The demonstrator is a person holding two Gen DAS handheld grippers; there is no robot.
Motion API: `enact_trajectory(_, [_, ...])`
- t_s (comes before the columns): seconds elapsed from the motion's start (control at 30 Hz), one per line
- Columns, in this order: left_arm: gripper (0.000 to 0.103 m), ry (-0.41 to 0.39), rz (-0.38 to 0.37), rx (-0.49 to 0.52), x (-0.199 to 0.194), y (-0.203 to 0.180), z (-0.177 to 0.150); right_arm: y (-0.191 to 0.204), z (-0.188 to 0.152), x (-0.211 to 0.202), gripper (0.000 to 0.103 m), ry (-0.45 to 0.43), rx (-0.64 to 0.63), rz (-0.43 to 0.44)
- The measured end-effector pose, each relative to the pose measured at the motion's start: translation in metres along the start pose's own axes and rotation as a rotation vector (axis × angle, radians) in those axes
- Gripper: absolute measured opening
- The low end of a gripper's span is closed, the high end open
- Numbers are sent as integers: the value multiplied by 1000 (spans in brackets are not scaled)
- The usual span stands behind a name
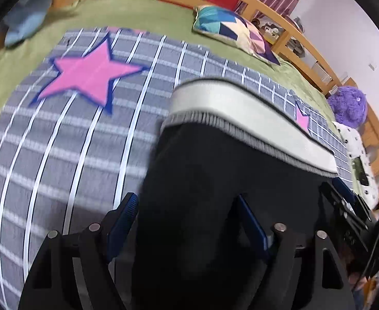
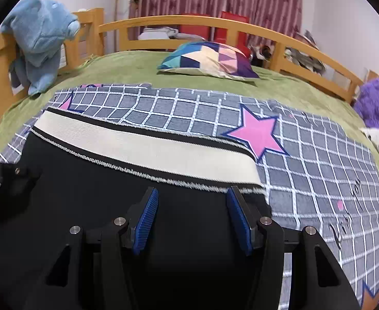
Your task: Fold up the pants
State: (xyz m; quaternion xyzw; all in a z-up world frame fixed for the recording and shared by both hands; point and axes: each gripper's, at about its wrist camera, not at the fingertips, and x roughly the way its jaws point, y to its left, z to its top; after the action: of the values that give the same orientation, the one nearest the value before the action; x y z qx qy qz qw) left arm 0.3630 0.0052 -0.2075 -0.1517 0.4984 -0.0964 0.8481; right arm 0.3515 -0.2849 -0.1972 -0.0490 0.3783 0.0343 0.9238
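Black pants (image 1: 215,180) with a wide white waistband (image 1: 241,111) lie flat on a grey checked blanket with pink stars. My left gripper (image 1: 186,206) is open just above the black cloth, its blue pads (image 1: 123,219) spread to either side, near the pants' left edge. In the right wrist view the same pants (image 2: 112,193) and waistband (image 2: 148,144) lie below my right gripper (image 2: 192,201), which is open over the cloth just short of the waistband's right end. The left gripper body (image 2: 11,180) shows at the left edge.
The blanket (image 2: 318,155) covers a green bedspread (image 2: 127,64) on a wooden-railed bed (image 2: 189,23). A patchwork pillow (image 2: 207,59) lies at the back. A blue plush toy (image 2: 39,38) hangs on the left rail, a purple plush (image 2: 377,103) sits at the right.
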Motion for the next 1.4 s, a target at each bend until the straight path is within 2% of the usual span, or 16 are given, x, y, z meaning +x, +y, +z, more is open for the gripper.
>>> enact_trajectory(0.1, [76,19,10,48,-13,-5,-32,-5,-11,-21,55,17,65,20])
enact_trajectory(0.17, [77,3,24,81,-25,-8,-58,-5,-31,-39,55,37,90,30])
enact_trajectory(0.3, [78,-47,56,97,-43,-9,-91,7,-69,-69,56,16,38,-24])
enact_trajectory(0.37, [77,-22,50,86,-51,-11,-94,16,-83,-78,55,47,15,-45])
enact_trajectory(0.43, [77,5,58,90,-57,-17,-97,18,-87,-88,55,61,25,-32])
enact_trajectory(0.53, [77,-26,101,138,-79,-29,-110,16,-92,-106,55,95,84,13])
enact_trajectory(0.67, [77,-52,50,145,-112,-43,-120,11,-100,-140,55,84,137,-1])
enact_trajectory(0.77, [78,-92,74,189,-138,-62,-131,9,-99,-172,55,62,166,-13])
enact_trajectory(0.9, [83,-142,139,247,-169,-87,-145,5,-98,-222,55,26,193,-46])
enact_trajectory(1.0, [90,-173,160,265,-191,-100,-158,-2,-99,-253,55,6,217,-50])
enact_trajectory(1.03, [92,-178,161,270,-197,-103,-161,-2,-99,-260,57,3,224,-56])
enact_trajectory(1.1, [94,-186,166,278,-208,-109,-168,-3,-101,-276,80,-3,237,-73])
enact_trajectory(1.17, [96,-194,164,283,-219,-114,-176,-2,-105,-292,86,-25,237,-87])
enact_trajectory(1.2, [97,-198,162,285,-224,-116,-179,-2,-108,-301,93,-41,233,-81])
enact_trajectory(1.3, [97,-221,162,285,-235,-120,-187,0,-115,-317,96,-51,232,-60])
enact_trajectory(1.4, [97,-239,159,292,-244,-125,-197,3,-120,-326,97,-42,228,-91])
